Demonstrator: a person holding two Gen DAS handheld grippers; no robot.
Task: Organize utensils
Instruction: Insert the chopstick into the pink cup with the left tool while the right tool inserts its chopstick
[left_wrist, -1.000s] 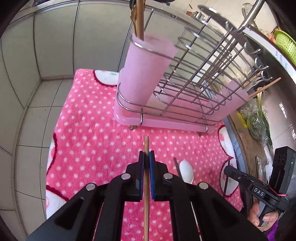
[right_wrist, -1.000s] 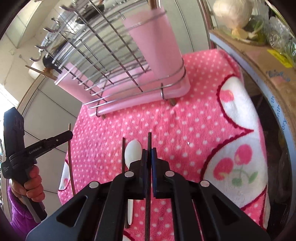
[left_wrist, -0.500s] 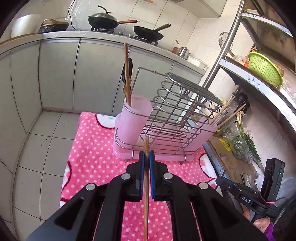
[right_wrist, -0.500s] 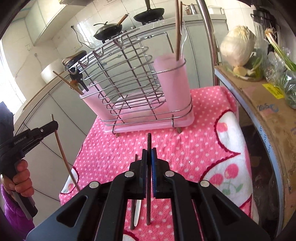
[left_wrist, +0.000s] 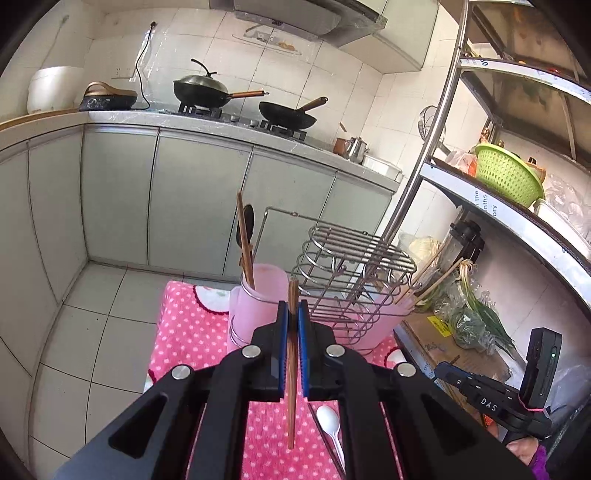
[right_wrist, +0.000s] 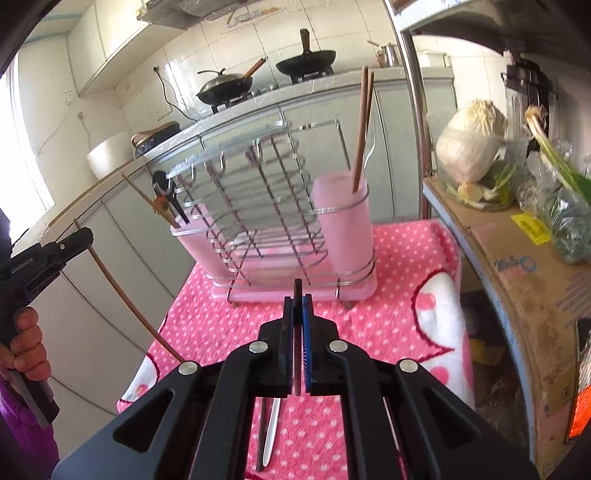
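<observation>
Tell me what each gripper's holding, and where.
Left gripper pinches a brown chopstick near its upper end; right gripper a dark chopstick, likewise.

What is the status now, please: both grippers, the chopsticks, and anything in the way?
Left gripper shut on brown chopstick. Right gripper shut on dark chopstick. Pink cup ahead, nothing blocking. White spoon on cloth.

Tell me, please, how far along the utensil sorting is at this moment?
Done: brown chopsticks stand in the pink plastic cup. In hand: the left gripper clamps a brown wooden chopstick; the right gripper clamps a dark chopstick. Left: a white plastic spoon on the pink dotted cloth.
</observation>
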